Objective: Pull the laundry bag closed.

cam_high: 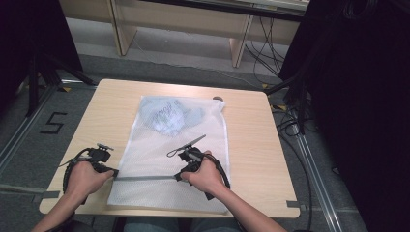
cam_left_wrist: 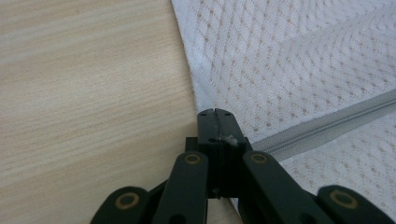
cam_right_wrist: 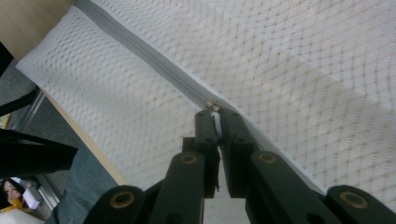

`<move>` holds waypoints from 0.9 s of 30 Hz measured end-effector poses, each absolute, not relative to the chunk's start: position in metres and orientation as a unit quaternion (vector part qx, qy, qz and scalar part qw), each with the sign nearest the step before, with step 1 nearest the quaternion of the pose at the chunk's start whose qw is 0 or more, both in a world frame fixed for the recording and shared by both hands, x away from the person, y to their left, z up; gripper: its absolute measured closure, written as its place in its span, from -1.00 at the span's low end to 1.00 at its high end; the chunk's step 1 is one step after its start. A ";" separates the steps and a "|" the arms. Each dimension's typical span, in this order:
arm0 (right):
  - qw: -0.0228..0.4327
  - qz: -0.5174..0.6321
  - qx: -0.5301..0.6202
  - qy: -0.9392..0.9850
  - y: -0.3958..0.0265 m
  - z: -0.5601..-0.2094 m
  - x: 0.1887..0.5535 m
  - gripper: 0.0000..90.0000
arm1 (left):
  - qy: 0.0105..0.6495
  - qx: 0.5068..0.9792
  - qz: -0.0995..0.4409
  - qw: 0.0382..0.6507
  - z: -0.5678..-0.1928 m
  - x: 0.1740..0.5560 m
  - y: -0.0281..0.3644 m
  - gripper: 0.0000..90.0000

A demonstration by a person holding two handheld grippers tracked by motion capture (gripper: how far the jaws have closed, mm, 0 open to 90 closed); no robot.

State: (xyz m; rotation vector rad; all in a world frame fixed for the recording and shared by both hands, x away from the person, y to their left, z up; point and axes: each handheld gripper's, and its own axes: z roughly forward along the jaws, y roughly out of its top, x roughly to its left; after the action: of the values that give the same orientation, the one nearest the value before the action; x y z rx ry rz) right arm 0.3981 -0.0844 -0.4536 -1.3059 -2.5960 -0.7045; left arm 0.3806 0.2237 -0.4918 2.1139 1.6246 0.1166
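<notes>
The white mesh laundry bag (cam_high: 169, 159) lies flat in the middle of the table (cam_high: 251, 159), with a pale garment (cam_high: 169, 118) inside at its far end. The left gripper (cam_left_wrist: 215, 114) has its jaws clamped on the bag's left edge, at the end of the grey zipper (cam_high: 145, 178). The right gripper (cam_right_wrist: 215, 116) has its jaws pinched on the zipper pull (cam_right_wrist: 215, 122). The thin pull could slip from the jaws under a hard tug. If the left hold gives, the mesh may bunch and jam the slider.
</notes>
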 end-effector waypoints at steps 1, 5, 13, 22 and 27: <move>0.074 -0.233 -0.438 -0.865 -0.085 -0.454 0.398 0.93 | 0.592 0.770 0.043 0.234 -0.492 0.381 0.224 1.00; 0.077 -0.228 -0.434 -0.868 -0.088 -0.454 0.398 0.93 | 0.592 0.770 0.042 0.235 -0.492 0.381 0.224 1.00; 0.075 -0.236 -0.444 -0.861 -0.094 -0.452 0.397 0.93 | 0.592 0.770 0.043 0.234 -0.492 0.380 0.224 1.00; 0.078 -0.233 -0.450 -0.859 -0.099 -0.453 0.396 0.93 | 0.592 0.770 0.043 0.235 -0.492 0.380 0.224 1.00; 0.078 -0.234 -0.452 -0.857 -0.102 -0.453 0.395 0.93 | 0.592 0.770 0.043 0.235 -0.492 0.380 0.224 1.00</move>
State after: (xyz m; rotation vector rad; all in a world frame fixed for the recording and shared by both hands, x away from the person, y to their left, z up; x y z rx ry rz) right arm 0.3954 -0.1018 -0.4526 -1.3528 -2.5670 -0.6998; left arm 0.3804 0.2237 -0.4919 2.1124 1.6247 0.1172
